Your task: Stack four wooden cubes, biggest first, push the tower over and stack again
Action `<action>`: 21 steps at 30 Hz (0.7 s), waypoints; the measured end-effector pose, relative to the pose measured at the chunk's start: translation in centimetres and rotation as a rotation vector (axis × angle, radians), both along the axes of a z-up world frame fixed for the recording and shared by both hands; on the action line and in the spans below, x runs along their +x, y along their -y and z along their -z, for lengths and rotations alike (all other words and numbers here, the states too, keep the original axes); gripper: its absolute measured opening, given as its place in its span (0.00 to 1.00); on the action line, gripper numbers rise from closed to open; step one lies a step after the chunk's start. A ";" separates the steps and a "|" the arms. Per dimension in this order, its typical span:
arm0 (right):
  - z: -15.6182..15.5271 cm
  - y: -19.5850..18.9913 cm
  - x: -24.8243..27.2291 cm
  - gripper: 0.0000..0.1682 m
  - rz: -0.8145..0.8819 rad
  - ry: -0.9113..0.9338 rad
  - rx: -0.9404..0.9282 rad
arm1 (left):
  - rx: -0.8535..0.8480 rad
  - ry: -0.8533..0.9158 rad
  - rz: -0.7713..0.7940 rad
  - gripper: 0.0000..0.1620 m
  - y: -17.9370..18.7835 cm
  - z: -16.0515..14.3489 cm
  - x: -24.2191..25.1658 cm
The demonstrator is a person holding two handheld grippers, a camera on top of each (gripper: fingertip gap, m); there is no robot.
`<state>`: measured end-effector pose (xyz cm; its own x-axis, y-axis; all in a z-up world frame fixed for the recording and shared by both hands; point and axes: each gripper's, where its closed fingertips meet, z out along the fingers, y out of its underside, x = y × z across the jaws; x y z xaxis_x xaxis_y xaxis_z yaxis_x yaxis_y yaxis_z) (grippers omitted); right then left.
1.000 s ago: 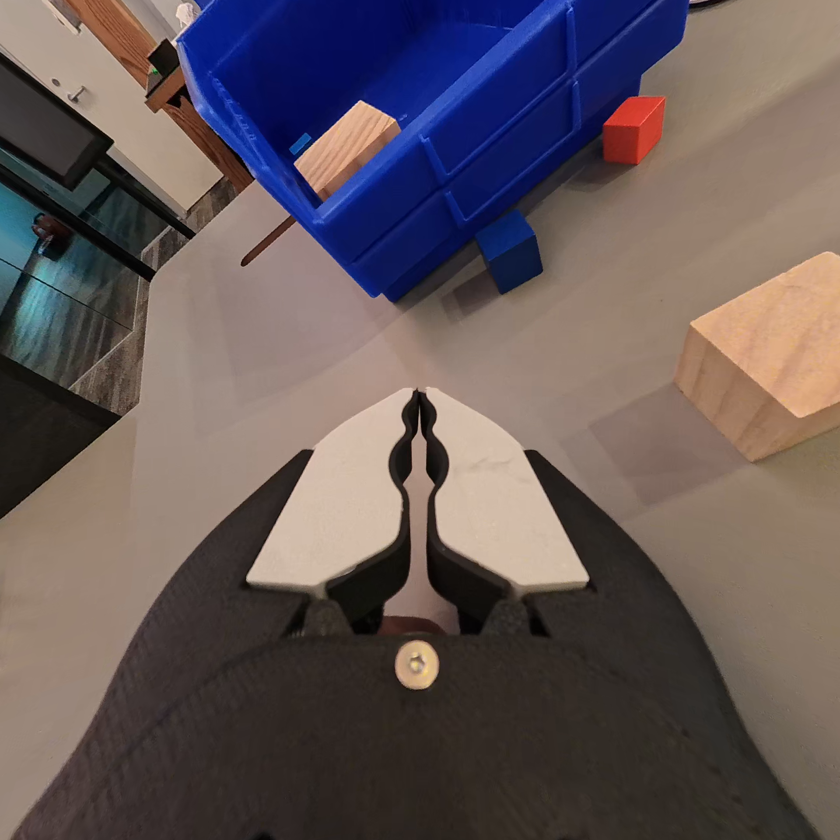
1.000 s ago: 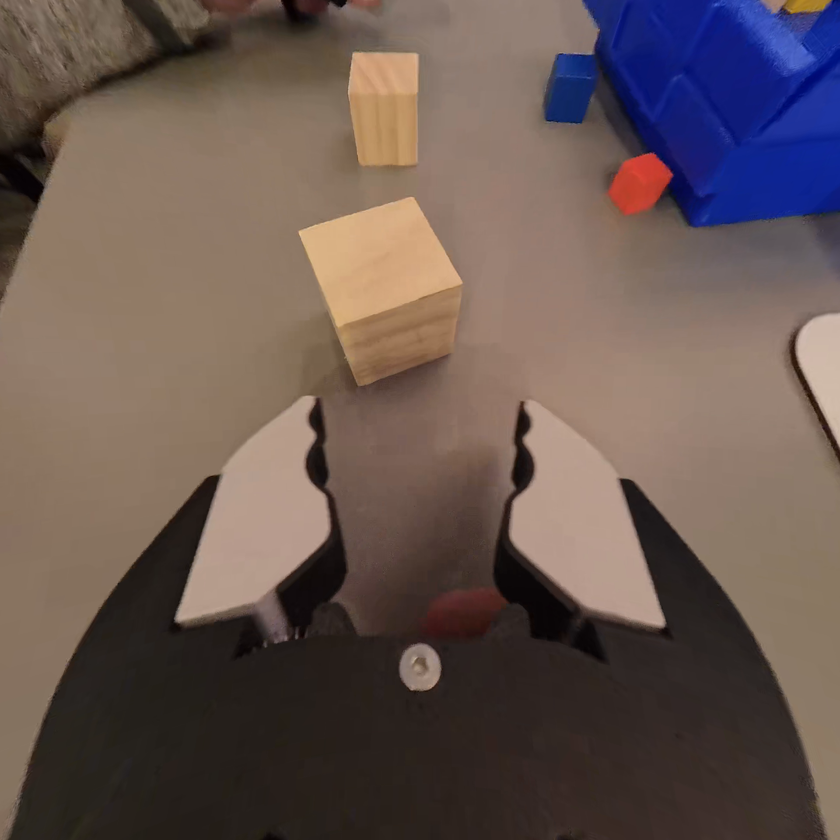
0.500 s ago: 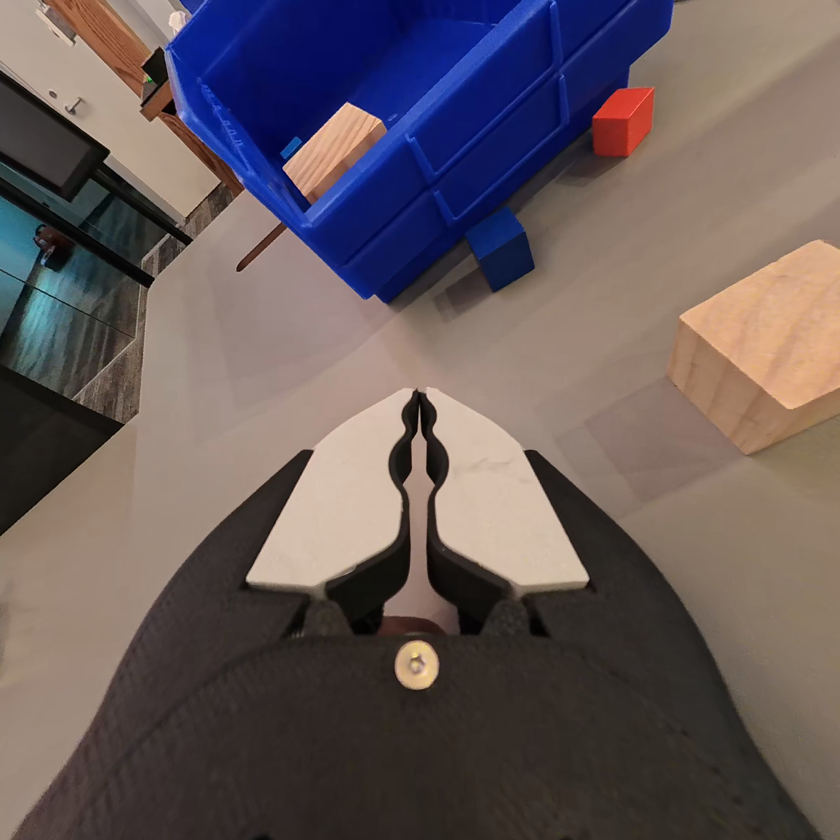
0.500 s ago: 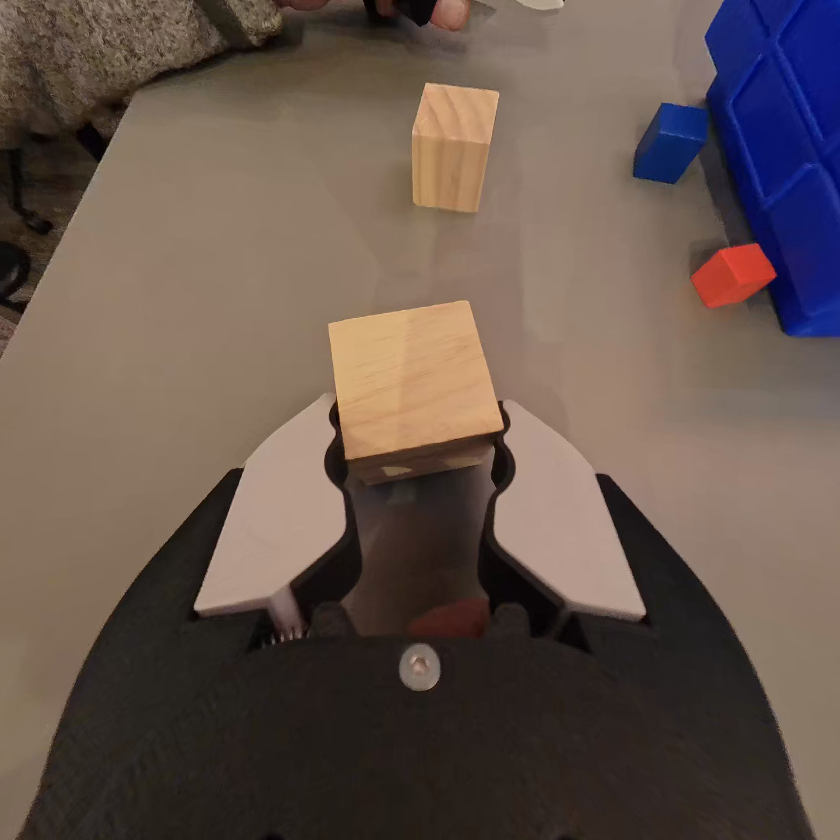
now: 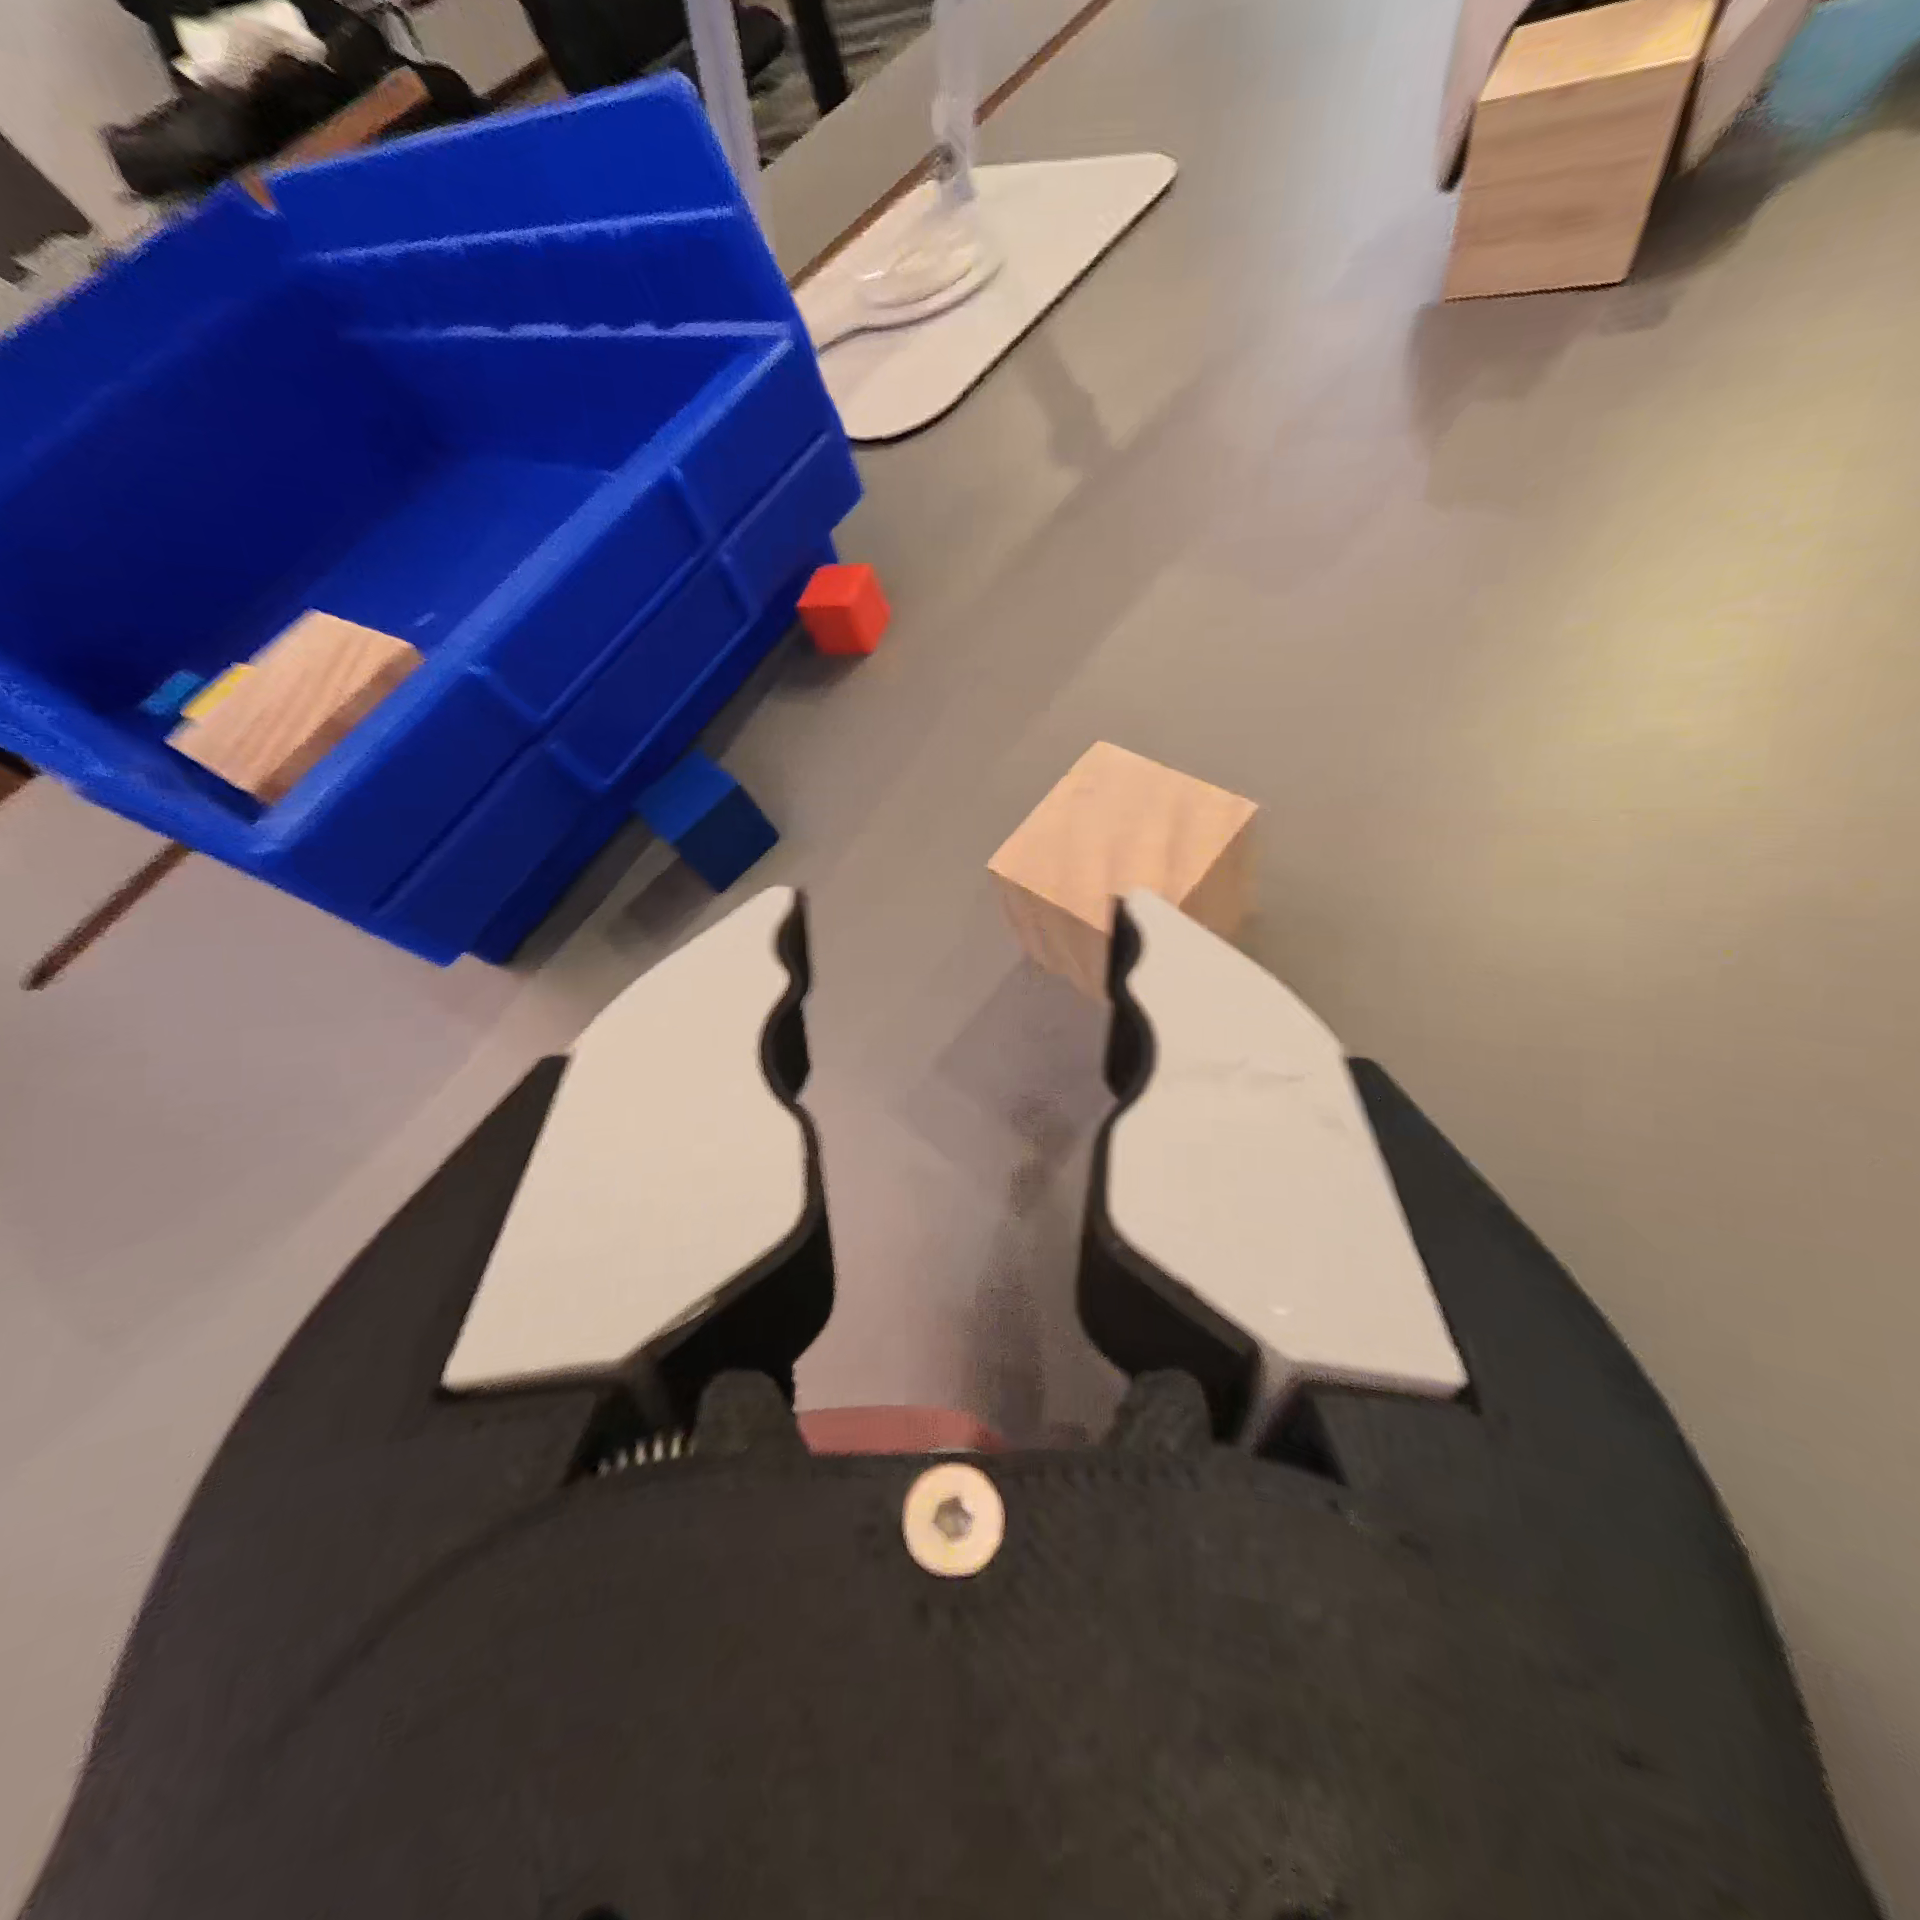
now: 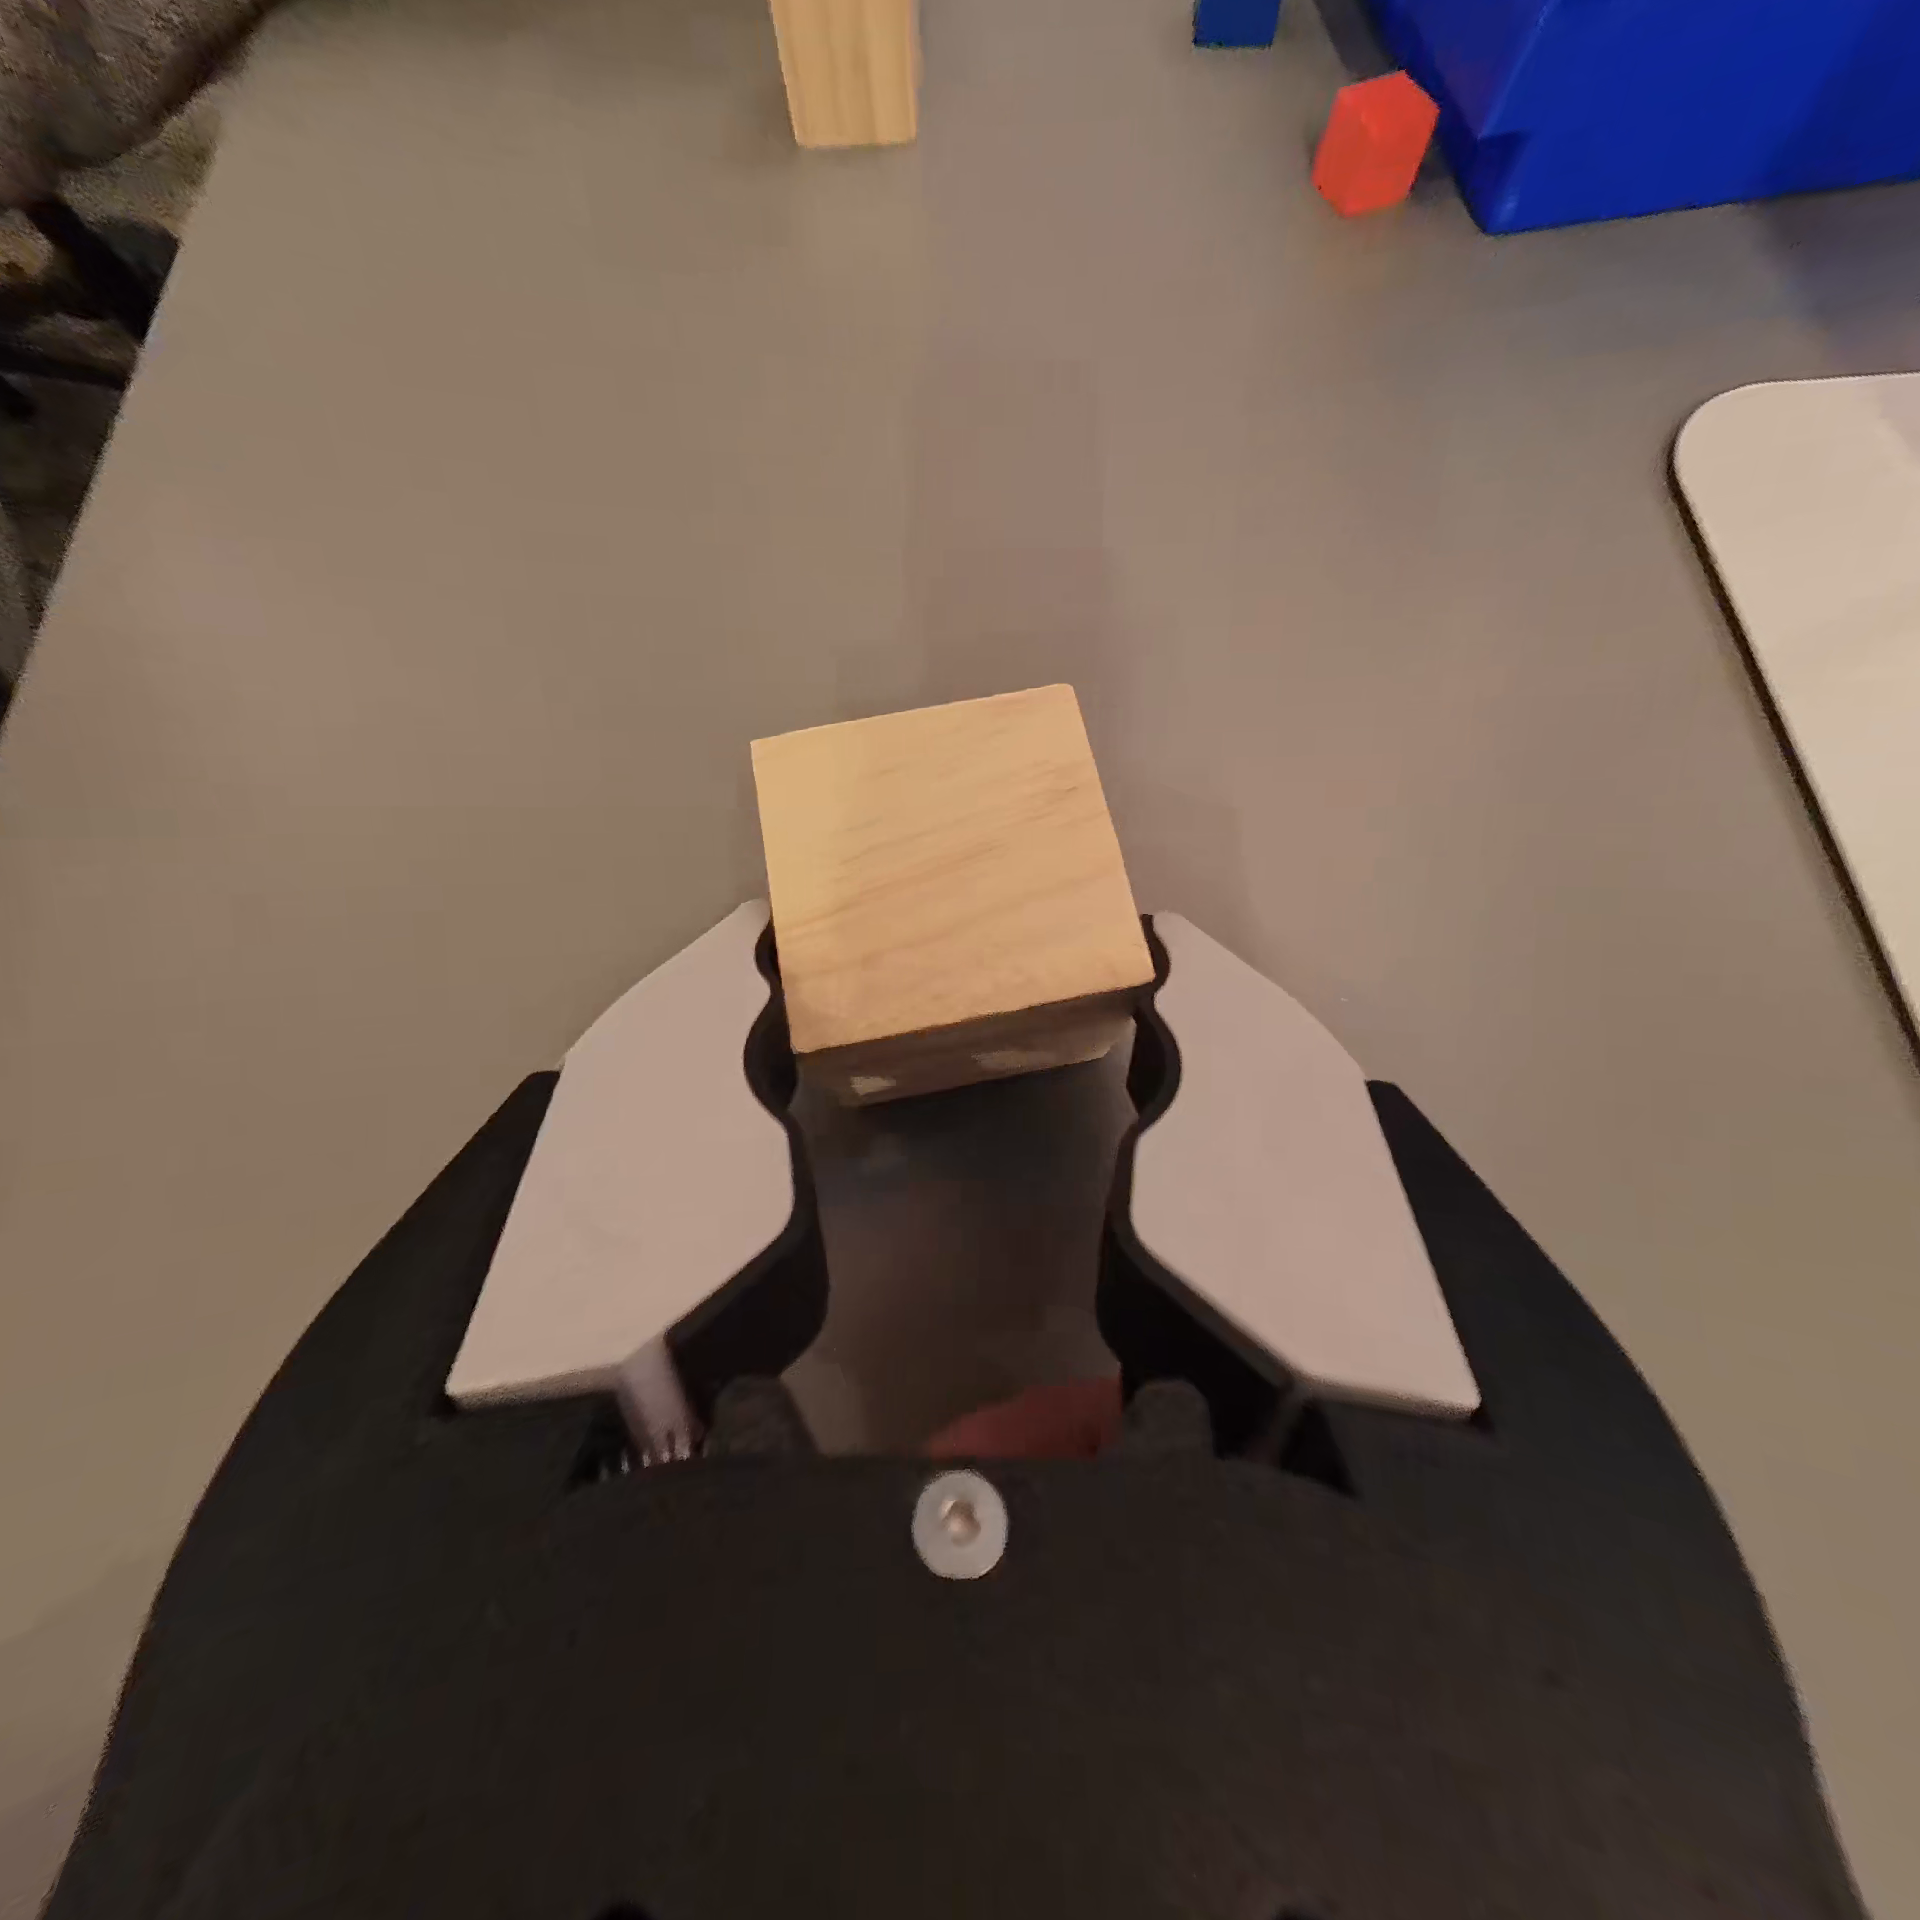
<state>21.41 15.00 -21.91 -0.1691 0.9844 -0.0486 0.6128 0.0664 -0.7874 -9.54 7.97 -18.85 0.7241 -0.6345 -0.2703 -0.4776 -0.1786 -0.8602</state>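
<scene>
My right gripper (image 6: 951,940) is shut on a pale wooden cube (image 6: 940,873), with the jaws on its two sides. That cube also shows at the top right of the left wrist view (image 5: 1558,166). My left gripper (image 5: 961,914) is open and empty over the grey table (image 5: 1455,831). A smaller wooden cube (image 5: 1127,836) stands on the table just ahead of its right fingertip. The same cube shows far ahead in the right wrist view (image 6: 847,73). Another wooden cube (image 5: 291,707) lies inside the blue bin (image 5: 582,582).
The blue bin stands left of my left gripper and also shows in the right wrist view (image 6: 1662,104). A small red cube (image 5: 844,621) and a small blue cube (image 5: 707,821) lie beside it. A white stand base (image 5: 987,281) lies behind it. A person's grey sleeve (image 6: 83,104) shows far left. One gripper's finger ends stand about 35 cm off the other's.
My right gripper moved up to the wooden cube and shut on it. My left gripper opened and swung right, so the smaller wooden cube now sits just ahead of its fingers.
</scene>
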 end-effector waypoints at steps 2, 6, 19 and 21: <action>0.1 0.5 -0.1 0.38 -0.031 0.010 -0.011 | -0.039 -0.005 -0.007 0.51 -0.1 0.7 0.1; 0.0 1.2 0.1 0.44 -0.064 0.005 -0.023 | -0.102 -0.005 0.064 0.63 0.3 1.4 1.9; -0.5 -0.1 1.2 0.39 -0.037 -0.032 -0.037 | -0.208 -0.044 0.207 0.30 -0.7 2.7 5.5; -0.6 -0.5 1.4 0.39 -0.031 -0.033 -0.039 | -0.170 0.020 0.204 0.30 -1.3 1.0 7.5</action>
